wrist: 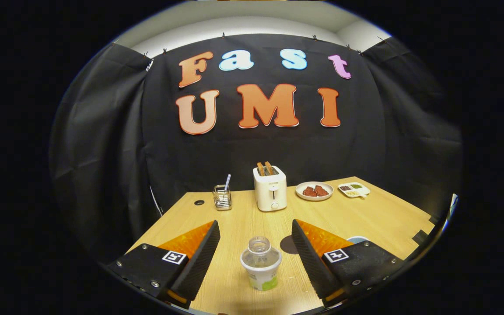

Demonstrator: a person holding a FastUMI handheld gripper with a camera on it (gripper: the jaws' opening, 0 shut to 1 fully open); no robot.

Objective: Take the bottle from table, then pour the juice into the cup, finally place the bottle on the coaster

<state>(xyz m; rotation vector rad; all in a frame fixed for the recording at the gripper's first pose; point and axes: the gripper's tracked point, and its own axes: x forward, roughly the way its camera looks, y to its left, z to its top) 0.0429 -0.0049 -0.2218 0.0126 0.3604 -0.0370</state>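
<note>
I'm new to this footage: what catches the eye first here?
The open bottle standing upright on the wooden table between the gripper's spread fingers, untouched. Beyond it, a white toaster with two slices sticking up, flanked by a cutlery holder and a plate of food.

Clear bottle (260,263) upright (uncapped) beside dark coaster (288,244).

Gripper (255,238): seen from behind, held low and pointed forward.
Fingers: spread wide apart, one (201,258) at the left and one at the right.
Jaw state: held open, with nothing pressed by either finger.
Tilt: apparently level, though this cannot be judged surely through the curved lens.
Holding hand: not discernible.
</note>
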